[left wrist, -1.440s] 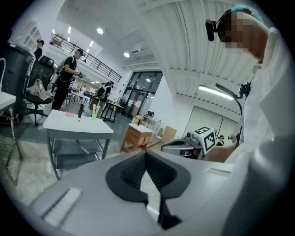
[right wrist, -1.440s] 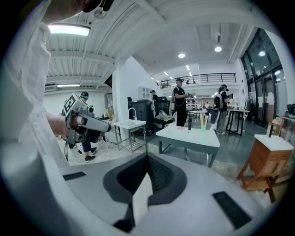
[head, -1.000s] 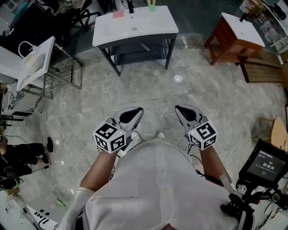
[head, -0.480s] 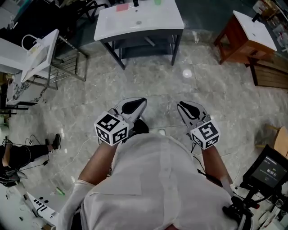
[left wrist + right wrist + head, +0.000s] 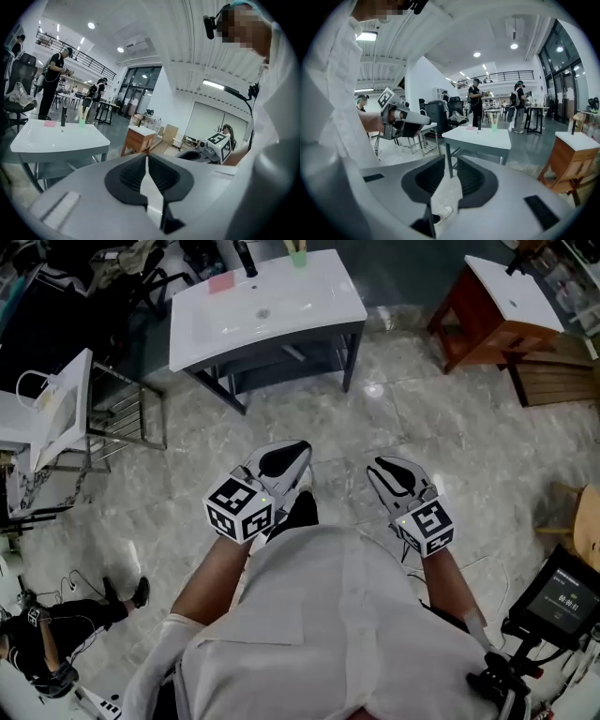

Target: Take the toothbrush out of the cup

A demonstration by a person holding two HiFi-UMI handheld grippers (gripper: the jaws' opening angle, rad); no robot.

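Observation:
A pale green cup [image 5: 298,255] stands at the back edge of a white sink table [image 5: 309,306], far ahead of me; it also shows small as the green cup [image 5: 82,123] and the green cup [image 5: 494,127]. A thin toothbrush [image 5: 494,119] stands in it. My left gripper [image 5: 286,457] is held at waist height over the floor, shut and empty. My right gripper [image 5: 386,470] is beside it, its jaws opening with a narrow gap and nothing between them. Both are well short of the table.
A black tap [image 5: 246,259] and a pink pad [image 5: 221,282] sit on the sink table. A wooden stand with a white top [image 5: 497,301] is at the right, a white rack [image 5: 66,395] at the left, a monitor [image 5: 560,594] lower right. People stand in the background.
Both grippers have been carried forward over the marble floor towards the sink table, which has shifted left in the head view. The right jaws have parted a little.

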